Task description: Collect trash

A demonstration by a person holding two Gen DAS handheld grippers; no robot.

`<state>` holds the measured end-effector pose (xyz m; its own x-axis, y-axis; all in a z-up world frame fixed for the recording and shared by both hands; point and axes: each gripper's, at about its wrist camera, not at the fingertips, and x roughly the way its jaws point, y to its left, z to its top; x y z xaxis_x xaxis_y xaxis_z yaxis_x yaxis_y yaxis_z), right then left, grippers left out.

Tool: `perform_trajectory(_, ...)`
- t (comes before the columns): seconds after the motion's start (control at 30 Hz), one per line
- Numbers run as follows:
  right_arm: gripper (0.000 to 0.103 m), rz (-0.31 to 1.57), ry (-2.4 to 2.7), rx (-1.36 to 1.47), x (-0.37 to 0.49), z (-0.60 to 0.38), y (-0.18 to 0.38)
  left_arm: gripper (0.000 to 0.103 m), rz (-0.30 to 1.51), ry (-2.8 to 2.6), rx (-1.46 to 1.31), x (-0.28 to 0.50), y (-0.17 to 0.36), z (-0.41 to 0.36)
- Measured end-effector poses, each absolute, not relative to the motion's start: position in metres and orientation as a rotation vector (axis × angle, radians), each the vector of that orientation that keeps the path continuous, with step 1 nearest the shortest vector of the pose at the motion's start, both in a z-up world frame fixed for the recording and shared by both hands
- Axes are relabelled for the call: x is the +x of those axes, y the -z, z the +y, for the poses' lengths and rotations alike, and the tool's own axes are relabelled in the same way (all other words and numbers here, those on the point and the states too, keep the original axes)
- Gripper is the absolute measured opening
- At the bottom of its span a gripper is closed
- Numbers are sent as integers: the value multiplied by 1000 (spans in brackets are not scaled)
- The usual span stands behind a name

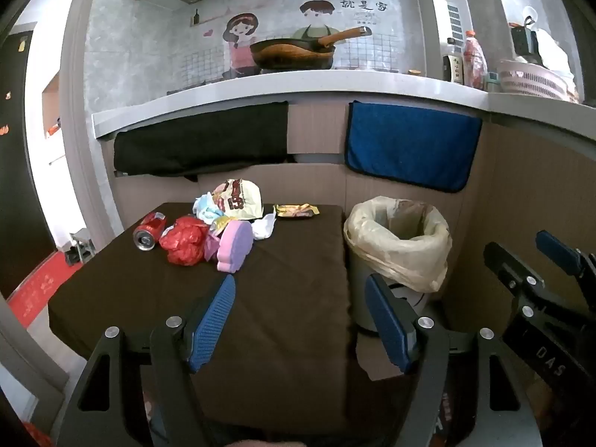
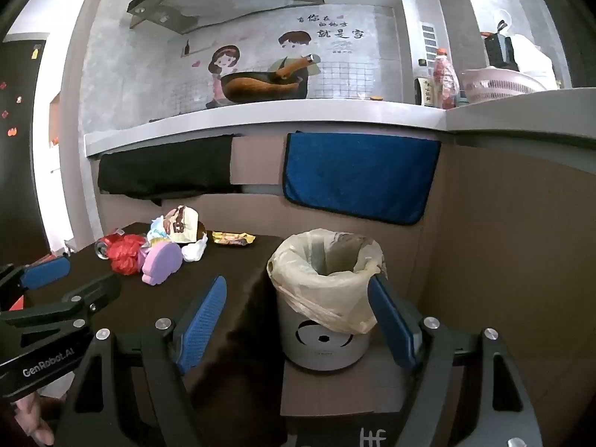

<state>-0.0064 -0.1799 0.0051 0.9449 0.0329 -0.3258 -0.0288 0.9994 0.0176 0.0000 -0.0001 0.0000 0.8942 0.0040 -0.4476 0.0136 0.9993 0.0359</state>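
on the dark table [image 1: 260, 298] at the foot of a kitchen counter, nothing has been collected yet, as far as you can see.

your left gripper [image 1: 300, 320] and right gripper [image 2: 298, 320] both hover with jaws wide apart and nothing between them. the trash sits in a heap at the table's far left: a red can [image 1: 148, 231] on its side, a crumpled red bag [image 1: 184, 244], a pink sponge-like piece [image 1: 234, 246], a printed paper wrapper [image 1: 238, 201], white tissue [image 1: 263, 228] and, a little apart, a yellow snack wrapper [image 1: 297, 210]. the bin [image 2: 324, 320], lined with a pale plastic bag, stands just beside the table's right edge; what shows of its inside looks empty. judging from this, every piece still needs picking up.
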Motion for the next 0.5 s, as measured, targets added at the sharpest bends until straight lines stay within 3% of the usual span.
perform_trajectory(0.5, 76, 336, -32, 11, -7, -181, -6, 73, 455, 11, 29, -1, 0, 2)
